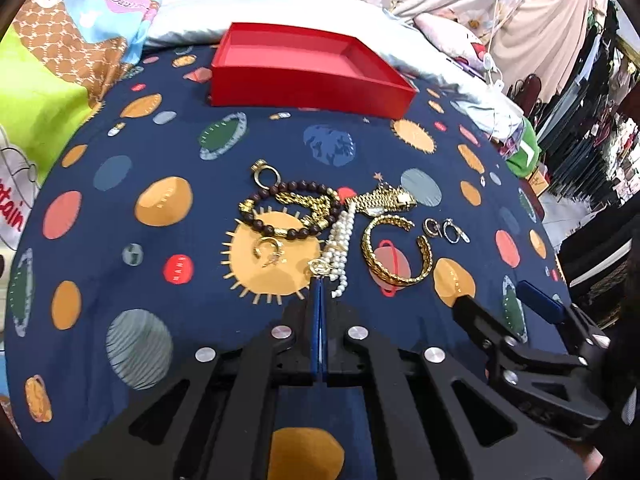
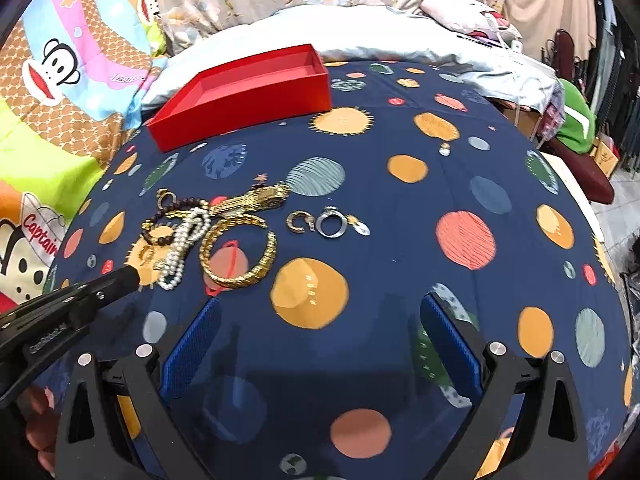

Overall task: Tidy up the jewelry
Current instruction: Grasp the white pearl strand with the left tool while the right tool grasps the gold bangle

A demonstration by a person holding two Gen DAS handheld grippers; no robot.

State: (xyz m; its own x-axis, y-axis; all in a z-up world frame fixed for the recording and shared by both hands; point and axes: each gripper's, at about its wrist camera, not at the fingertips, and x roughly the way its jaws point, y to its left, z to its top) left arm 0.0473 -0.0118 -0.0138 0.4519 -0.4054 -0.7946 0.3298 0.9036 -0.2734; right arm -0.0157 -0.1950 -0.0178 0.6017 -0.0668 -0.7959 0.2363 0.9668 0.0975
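Jewelry lies in a loose pile on the planet-print bedspread: a dark bead bracelet point(image 1: 280, 208), a pearl strand point(image 1: 340, 246), a gold watch point(image 1: 386, 200), a gold cuff bangle point(image 1: 394, 254), small gold rings point(image 1: 269, 249) and silver rings point(image 1: 448, 231). An open red box point(image 1: 308, 76) stands behind, empty. My left gripper point(image 1: 319, 276) is shut, its tips on a small gold ring point(image 1: 319, 267) at the pearl strand's near end. My right gripper point(image 2: 318, 320) is open and empty, above the cloth near the bangle point(image 2: 240, 256). The left gripper also shows in the right wrist view point(image 2: 130, 276).
The red box point(image 2: 248, 96) sits at the far left in the right wrist view. A pale folded quilt point(image 1: 280, 8) and cartoon-print bedding point(image 2: 60, 80) lie behind it. The bed's right edge drops toward a cluttered room point(image 1: 592, 152).
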